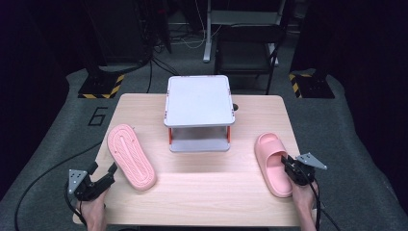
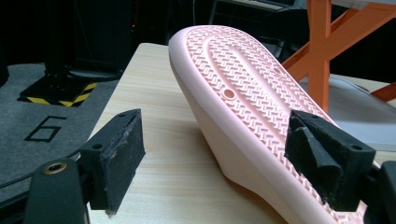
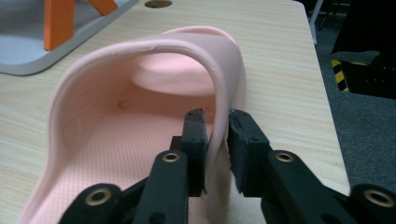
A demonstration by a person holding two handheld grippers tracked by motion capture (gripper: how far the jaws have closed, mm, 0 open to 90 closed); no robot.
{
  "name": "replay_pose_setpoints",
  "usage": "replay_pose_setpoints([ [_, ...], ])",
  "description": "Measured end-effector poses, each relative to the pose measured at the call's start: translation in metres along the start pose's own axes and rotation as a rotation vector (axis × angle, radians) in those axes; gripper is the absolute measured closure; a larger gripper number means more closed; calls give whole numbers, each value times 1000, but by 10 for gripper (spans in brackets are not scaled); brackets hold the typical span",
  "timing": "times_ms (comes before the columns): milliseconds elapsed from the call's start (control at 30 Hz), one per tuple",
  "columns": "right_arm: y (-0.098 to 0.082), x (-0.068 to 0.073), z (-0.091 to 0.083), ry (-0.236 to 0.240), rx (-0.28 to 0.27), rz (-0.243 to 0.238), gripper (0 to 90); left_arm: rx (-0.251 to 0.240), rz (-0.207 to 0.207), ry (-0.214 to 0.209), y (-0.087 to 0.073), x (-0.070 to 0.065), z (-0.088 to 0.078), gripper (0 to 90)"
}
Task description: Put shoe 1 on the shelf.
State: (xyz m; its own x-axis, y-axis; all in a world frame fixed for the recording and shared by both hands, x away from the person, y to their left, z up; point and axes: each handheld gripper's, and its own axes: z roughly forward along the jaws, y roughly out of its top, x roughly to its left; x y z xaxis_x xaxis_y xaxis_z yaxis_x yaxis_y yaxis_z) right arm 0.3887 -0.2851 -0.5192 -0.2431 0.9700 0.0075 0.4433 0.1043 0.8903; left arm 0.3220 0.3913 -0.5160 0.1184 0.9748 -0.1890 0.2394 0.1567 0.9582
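Your left black two-jaw gripper [image 1: 111, 172] carries a grey three-cornered plate [image 1: 74, 177] studded with small dark screws, and a black cable [image 1: 33, 185] trails from it off the wooden table's near left corner. Its dark foam pads [image 2: 122, 161] look frayed, and a brass-ringed screw hole [image 2: 55, 167] sits in the arm below. Your right black two-jaw gripper [image 3: 216, 140] bears the same grey plate [image 1: 311, 160], brass-ringed holes [image 3: 171, 157] and worn pads. Your forearms are bare, with no sleeves.

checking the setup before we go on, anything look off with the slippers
Yes: the left slipper lies flipped, tread sole up, while the right slipper sits upright, its side wall pinched by the right tool. No damage shows.
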Motion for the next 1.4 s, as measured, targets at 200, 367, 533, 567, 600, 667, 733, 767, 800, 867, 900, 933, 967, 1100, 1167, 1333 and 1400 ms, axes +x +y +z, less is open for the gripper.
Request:
replay_pose_setpoints([
  [200,15,15,-21,30,-44,-47,806,-9,-8,0,1,1,-1,195],
  [367,27,48,-31,163,-78,-73,807,-39,5,-12,9,-6,-5,194],
  [533,42,97,-15,282,-72,-106,807,-48,57,-106,32,-29,-5,196],
  [567,46,109,-9,311,-68,-112,807,-54,94,-172,46,-46,-2,195],
  [600,48,117,-4,326,-61,-111,807,-53,113,-211,55,-58,2,195],
  [667,53,138,8,354,-52,-94,808,-24,150,-266,69,-75,10,196],
  [733,57,156,23,361,-47,-94,807,-8,199,-318,84,-96,21,196],
  [767,58,164,30,366,-36,-71,807,-6,211,-350,91,-105,28,196],
  [800,59,172,37,369,-30,-43,807,-6,211,-350,91,-105,28,196],
  [867,59,185,52,373,-25,-21,809,30,261,-409,110,-130,51,202],
  [900,58,192,59,367,-23,-6,808,39,282,-436,115,-137,60,223],
  [933,58,198,65,361,-19,1,808,50,295,-449,119,-143,69,245],
  [967,58,205,71,355,-21,-2,808,60,307,-462,123,-149,79,247],
  [1100,62,225,93,311,-35,25,809,116,317,-488,132,-165,114,250],
  [1167,65,232,102,295,-49,57,809,145,325,-476,133,-170,129,261],
  [1333,71,249,124,254,-65,114,809,174,333,-449,131,-178,149,284],
  [1400,71,252,127,252,-62,126,808,187,341,-447,131,-179,151,290],
])
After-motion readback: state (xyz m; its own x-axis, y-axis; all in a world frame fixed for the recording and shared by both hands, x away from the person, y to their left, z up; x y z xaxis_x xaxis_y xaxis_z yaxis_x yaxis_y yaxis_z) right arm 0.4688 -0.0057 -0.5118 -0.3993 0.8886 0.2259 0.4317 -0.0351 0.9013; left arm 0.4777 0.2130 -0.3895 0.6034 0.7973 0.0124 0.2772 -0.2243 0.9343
